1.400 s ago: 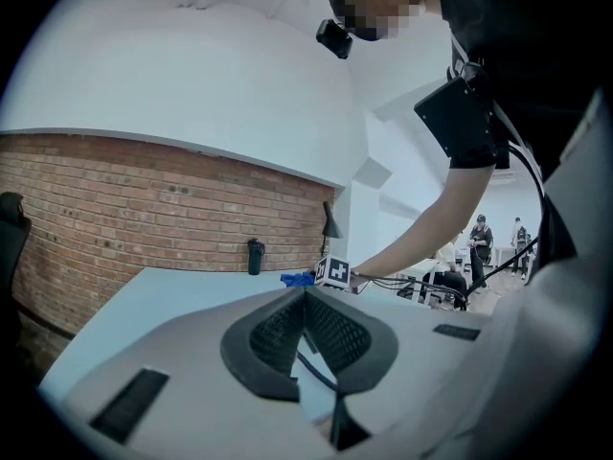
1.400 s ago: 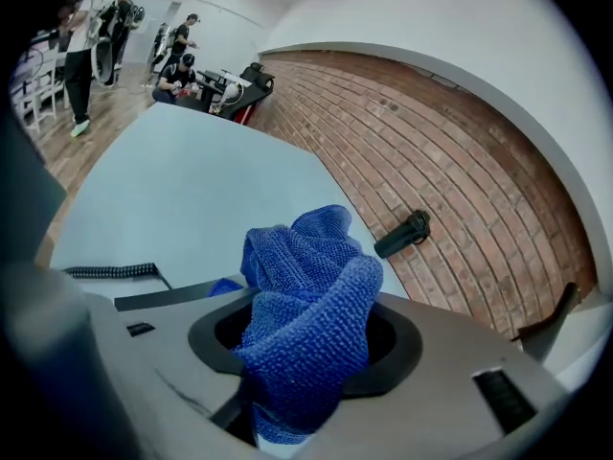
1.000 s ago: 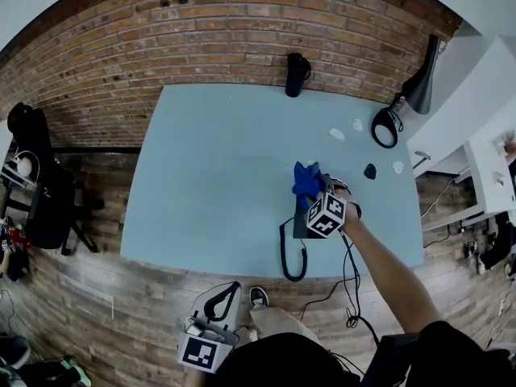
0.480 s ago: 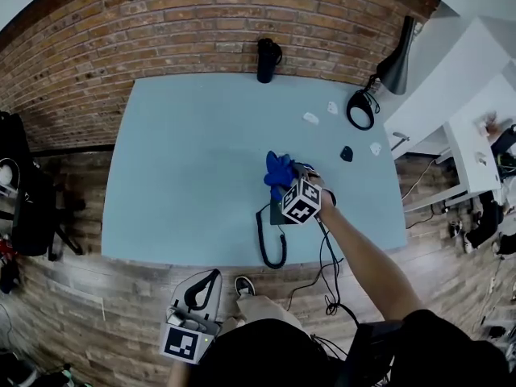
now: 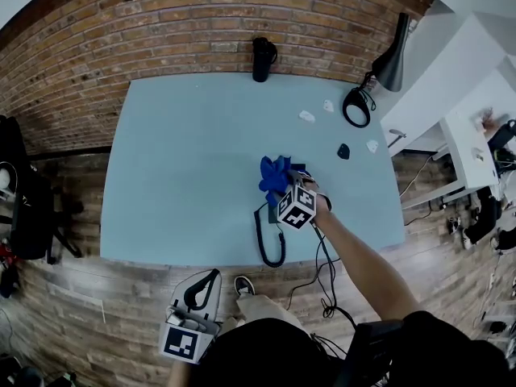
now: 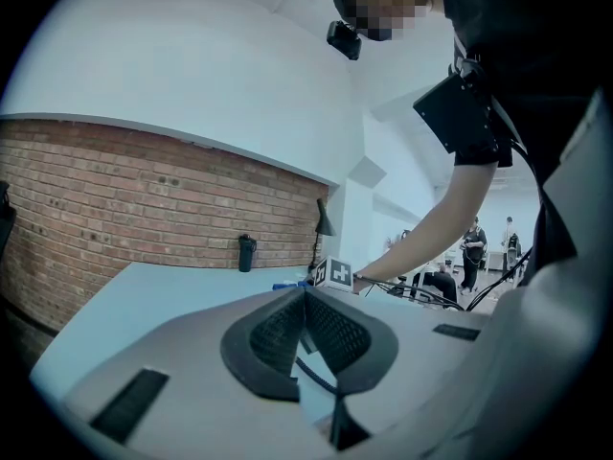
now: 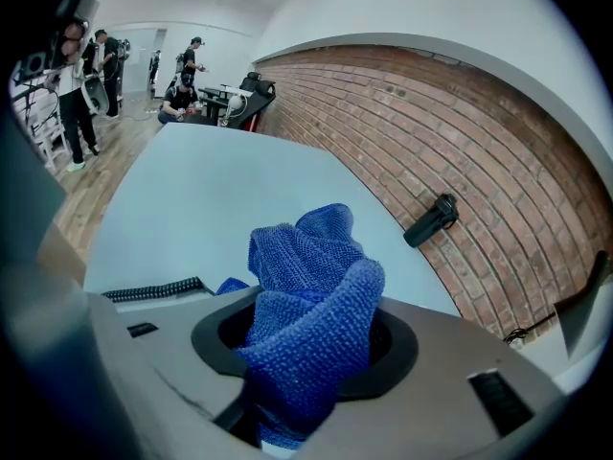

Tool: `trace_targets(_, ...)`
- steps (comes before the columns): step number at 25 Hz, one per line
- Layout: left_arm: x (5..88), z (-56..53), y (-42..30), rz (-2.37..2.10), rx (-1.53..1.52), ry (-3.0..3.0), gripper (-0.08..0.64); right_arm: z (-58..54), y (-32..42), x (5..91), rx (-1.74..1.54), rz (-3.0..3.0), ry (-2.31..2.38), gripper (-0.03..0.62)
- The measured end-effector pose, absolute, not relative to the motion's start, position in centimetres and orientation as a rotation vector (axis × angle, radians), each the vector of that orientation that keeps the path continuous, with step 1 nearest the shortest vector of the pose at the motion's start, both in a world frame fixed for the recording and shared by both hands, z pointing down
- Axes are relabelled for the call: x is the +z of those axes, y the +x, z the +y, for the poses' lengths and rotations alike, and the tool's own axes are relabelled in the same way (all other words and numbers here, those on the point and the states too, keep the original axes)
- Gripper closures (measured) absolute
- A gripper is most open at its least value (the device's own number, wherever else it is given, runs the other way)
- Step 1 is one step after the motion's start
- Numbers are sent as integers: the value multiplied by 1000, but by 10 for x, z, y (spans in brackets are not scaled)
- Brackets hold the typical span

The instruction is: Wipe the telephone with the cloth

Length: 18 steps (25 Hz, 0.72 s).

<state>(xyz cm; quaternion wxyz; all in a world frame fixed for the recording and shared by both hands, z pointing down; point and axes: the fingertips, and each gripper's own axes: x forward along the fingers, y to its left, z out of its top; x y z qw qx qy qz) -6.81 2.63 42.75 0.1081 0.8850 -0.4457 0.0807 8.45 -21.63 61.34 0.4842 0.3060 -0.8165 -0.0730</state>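
Note:
My right gripper (image 5: pixel 281 187) is shut on a bunched blue cloth (image 5: pixel 272 173) near the table's middle right, and the cloth (image 7: pixel 308 290) bulges up between its jaws (image 7: pixel 305 338). The dark telephone (image 5: pixel 273 210) lies under the gripper and is mostly hidden. Its black coiled cord (image 5: pixel 263 236) loops toward the front edge, and a stretch of the cord (image 7: pixel 153 290) shows in the right gripper view. My left gripper (image 5: pixel 206 285) hangs below the table's front edge. Its fingertips (image 6: pixel 306 293) are together with nothing in them.
The pale blue table (image 5: pixel 185 151) stands against a brick wall. At its back sits a black bottle (image 5: pixel 261 59). On the right are a black lamp (image 5: pixel 393 55), a coiled cable (image 5: pixel 355 107), small white bits (image 5: pixel 307 116) and a small black item (image 5: pixel 343 151).
The head camera has shifted. My right gripper with the cloth stays over the telephone, slipping slightly toward the near edge. The left gripper has not moved.

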Motion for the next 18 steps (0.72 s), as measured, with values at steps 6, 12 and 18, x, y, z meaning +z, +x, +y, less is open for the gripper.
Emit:
trace_targets(6,430,32,-69,-1309,230,2598,560,-206,82,620,-178,-1989,741,402)
trace_targets(12,430,36,-73,-1307,230,2598,560,-194,78,625,-174,-1993,734,402)
trace_targets(18,427,34,-75,-1307,221,2598,560,-187,75,628,-163,-1993,738,402)
